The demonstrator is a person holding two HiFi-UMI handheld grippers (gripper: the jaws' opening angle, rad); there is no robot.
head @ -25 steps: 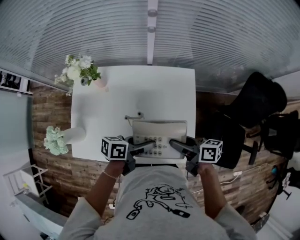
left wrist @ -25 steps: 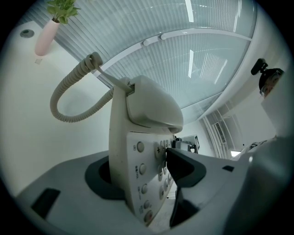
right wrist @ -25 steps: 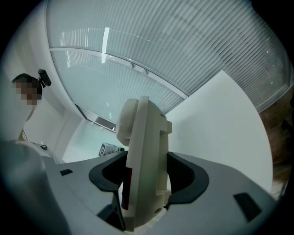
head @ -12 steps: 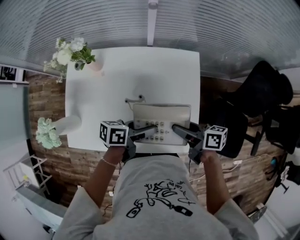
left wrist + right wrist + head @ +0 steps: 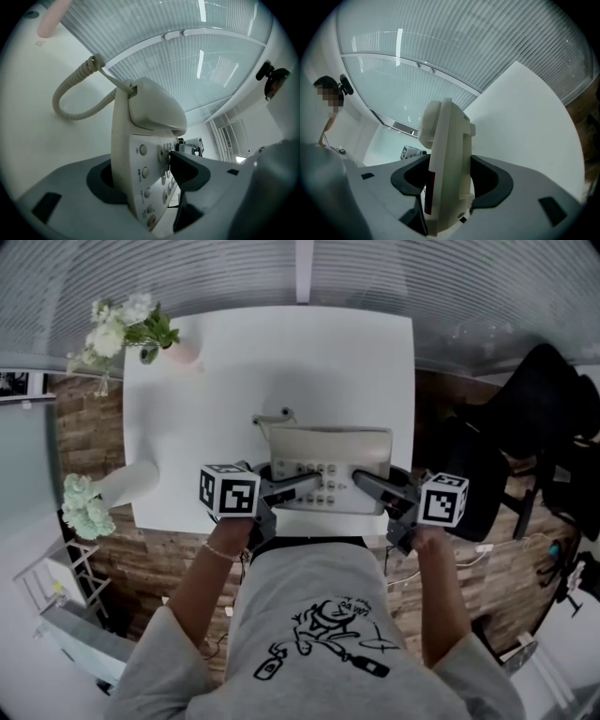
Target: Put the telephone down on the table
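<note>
Person stands at the near edge of the bench (image 5: pixel 272 362).

Left tool (image 5: pixel 302 486): clamped on the left end of the telephone (image 5: pixel 330 451), one jaw across the keypad face, the other beneath. Right tool (image 5: pixel 366 484): clamped likewise on the right end. Jaws on both are set to the thickness of the body.

Telephone: level, over the bench's near edge, towards its right side. Contact with the top cannot be determined.

Handling, judged: hard plastic shell, stiff, fairly light, smooth enough to slip under the pads. Handset (image 5: pixel 157 110) only rests in its cradle and could tip off if the body tilts. Coiled cord (image 5: pixel 70 101) is springy and trails onto the bench. Best hold is the two short ends of the base, kept level.

Bench top: white, flat, matte. Flowers (image 5: pixel 122 329) at its far left corner, a second vase (image 5: pixel 127 482) lying at its left edge.

Room: wood floor (image 5: pixel 84 418) around the bench, dark chair (image 5: pixel 534 409) off its right side, ribbed wall (image 5: pixel 187 273) beyond its far edge.
</note>
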